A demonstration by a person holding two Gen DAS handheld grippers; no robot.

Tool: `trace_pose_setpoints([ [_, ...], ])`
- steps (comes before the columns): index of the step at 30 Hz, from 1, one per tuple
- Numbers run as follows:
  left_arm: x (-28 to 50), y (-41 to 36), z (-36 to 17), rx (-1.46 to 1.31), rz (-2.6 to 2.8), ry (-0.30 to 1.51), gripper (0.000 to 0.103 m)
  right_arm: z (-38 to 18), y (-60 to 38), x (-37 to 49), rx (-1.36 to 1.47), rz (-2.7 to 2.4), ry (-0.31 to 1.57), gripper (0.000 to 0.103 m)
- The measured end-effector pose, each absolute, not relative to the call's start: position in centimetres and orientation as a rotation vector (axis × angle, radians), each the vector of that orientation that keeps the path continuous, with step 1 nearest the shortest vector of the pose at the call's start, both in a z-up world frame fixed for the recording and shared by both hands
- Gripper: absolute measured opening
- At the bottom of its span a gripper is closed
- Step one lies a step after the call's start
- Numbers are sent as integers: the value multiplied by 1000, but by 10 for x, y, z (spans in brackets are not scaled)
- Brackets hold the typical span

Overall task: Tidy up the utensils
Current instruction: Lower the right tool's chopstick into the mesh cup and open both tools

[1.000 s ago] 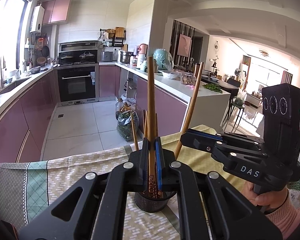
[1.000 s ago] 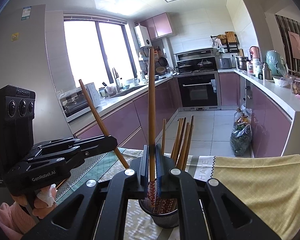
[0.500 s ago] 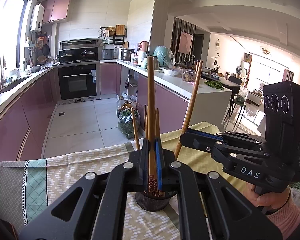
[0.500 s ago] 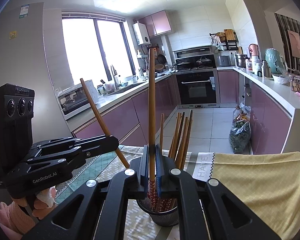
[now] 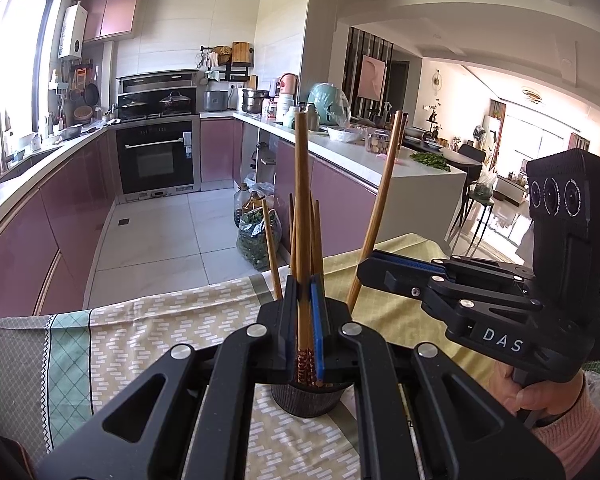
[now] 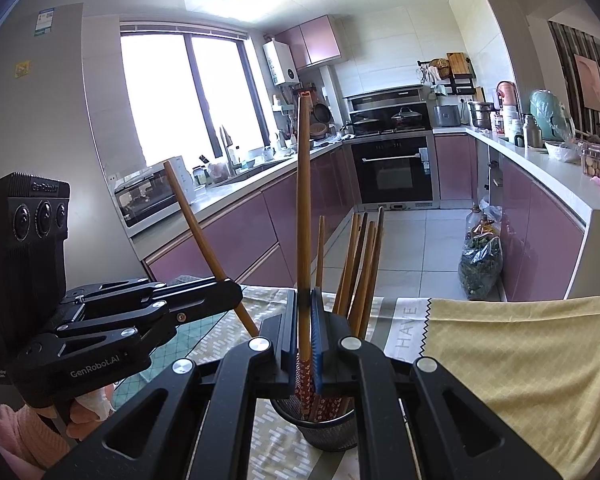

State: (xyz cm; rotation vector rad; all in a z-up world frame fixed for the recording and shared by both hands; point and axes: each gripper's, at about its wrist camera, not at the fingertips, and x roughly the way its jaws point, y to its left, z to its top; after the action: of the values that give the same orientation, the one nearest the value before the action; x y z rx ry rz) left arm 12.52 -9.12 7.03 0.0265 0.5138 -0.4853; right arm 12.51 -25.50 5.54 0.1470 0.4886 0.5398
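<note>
Slender wooden chopsticks (image 6: 358,264) fill round mesh cup (image 6: 330,434).

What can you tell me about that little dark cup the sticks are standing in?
The dark metal mesh cup is round and open-topped, standing upright on the patterned tablecloth. Several brown wooden chopsticks with red patterned ends lean inside it. Both hand-held grippers partly hide its rim, so contact there is unclear.

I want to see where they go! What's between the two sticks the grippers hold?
In the right wrist view, more chopsticks stand in the mesh cup beside them.
</note>
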Motion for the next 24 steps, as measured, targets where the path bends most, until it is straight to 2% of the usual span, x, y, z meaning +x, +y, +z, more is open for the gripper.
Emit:
trace_pose_setpoints([
  [24,135,-92,54,39,-479,550,7,42,-257,134,157,539,517,5],
])
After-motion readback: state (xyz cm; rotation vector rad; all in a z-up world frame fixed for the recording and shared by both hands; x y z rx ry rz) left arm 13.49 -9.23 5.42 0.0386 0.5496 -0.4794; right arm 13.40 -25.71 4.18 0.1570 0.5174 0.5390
